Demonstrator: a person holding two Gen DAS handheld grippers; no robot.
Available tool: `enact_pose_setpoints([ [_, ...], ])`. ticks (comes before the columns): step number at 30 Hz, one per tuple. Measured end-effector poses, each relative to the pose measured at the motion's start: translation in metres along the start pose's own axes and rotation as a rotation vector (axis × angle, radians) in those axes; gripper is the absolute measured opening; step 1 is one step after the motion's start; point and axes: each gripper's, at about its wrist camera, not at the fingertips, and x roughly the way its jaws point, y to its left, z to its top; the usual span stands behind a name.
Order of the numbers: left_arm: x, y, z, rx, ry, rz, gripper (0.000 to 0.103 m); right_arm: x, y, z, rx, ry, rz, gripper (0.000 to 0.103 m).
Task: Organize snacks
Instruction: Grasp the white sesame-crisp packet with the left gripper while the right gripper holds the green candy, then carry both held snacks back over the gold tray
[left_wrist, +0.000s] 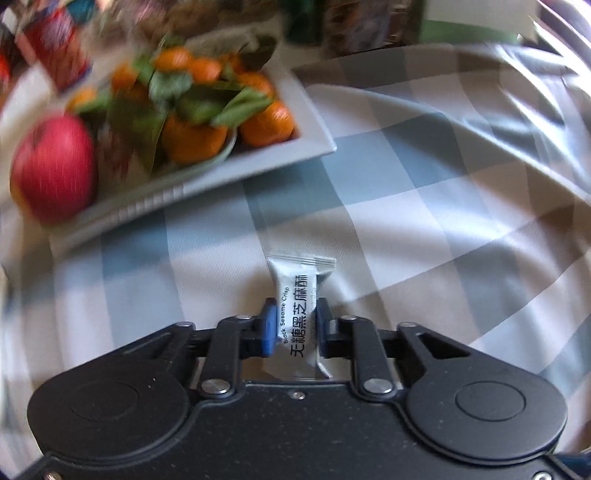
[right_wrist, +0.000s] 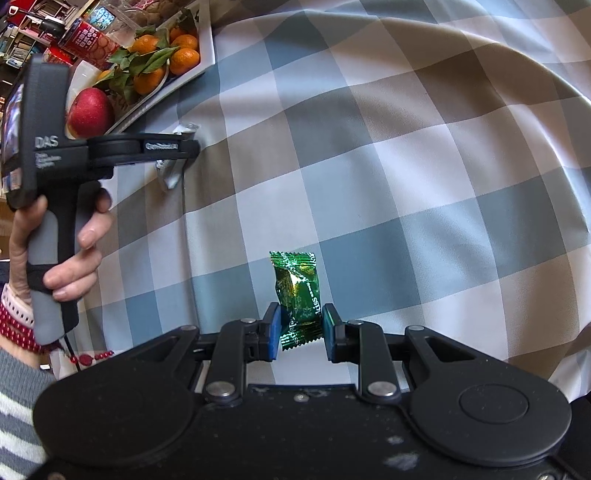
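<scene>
In the left wrist view my left gripper (left_wrist: 295, 312) is shut on a white "Black Sesame Crisp" packet (left_wrist: 297, 280), which stands upright between the blue pads over the checked tablecloth (left_wrist: 406, 184). The right wrist view shows my right gripper (right_wrist: 301, 315) shut on a shiny green candy packet (right_wrist: 297, 280), gripped at its lower half. The same view shows the left gripper (right_wrist: 177, 147) at upper left, held by a person's hand (right_wrist: 77, 236), with the white packet (right_wrist: 170, 176) poking out on both sides of its fingers.
A white rectangular tray (left_wrist: 314, 122) lies at the far left of the table, holding leafy tangerines (left_wrist: 266, 122) and a red apple (left_wrist: 51, 170). A red snack box (left_wrist: 55, 48) and dark containers stand behind it. The cloth is wrinkled on the right.
</scene>
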Motion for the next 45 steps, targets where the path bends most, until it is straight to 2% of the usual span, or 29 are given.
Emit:
enact_pose_setpoints([
  [4,-0.008,0.01,-0.007,-0.164,0.052,-0.011,0.027,0.001,-0.001,0.001,0.005,0.0,-0.008,0.025],
  [8,-0.023,0.01,-0.025,-0.235,0.101,0.008,0.028,0.004,-0.004,0.002,0.027,0.01,-0.015,0.025],
  [14,-0.05,-0.01,-0.059,-0.225,0.158,0.07,0.028,0.008,-0.004,0.004,0.036,0.012,-0.031,0.025],
  [23,-0.083,-0.042,-0.123,-0.196,0.2,0.051,0.028,0.014,-0.006,0.004,0.049,0.025,-0.035,0.025],
  [31,-0.119,-0.059,-0.173,-0.177,0.153,0.067,0.028,0.016,-0.013,0.004,0.061,0.006,-0.056,0.025],
  [45,-0.137,-0.068,-0.26,-0.279,0.193,0.084,0.028,0.026,-0.018,-0.004,0.038,-0.012,-0.133,0.025],
])
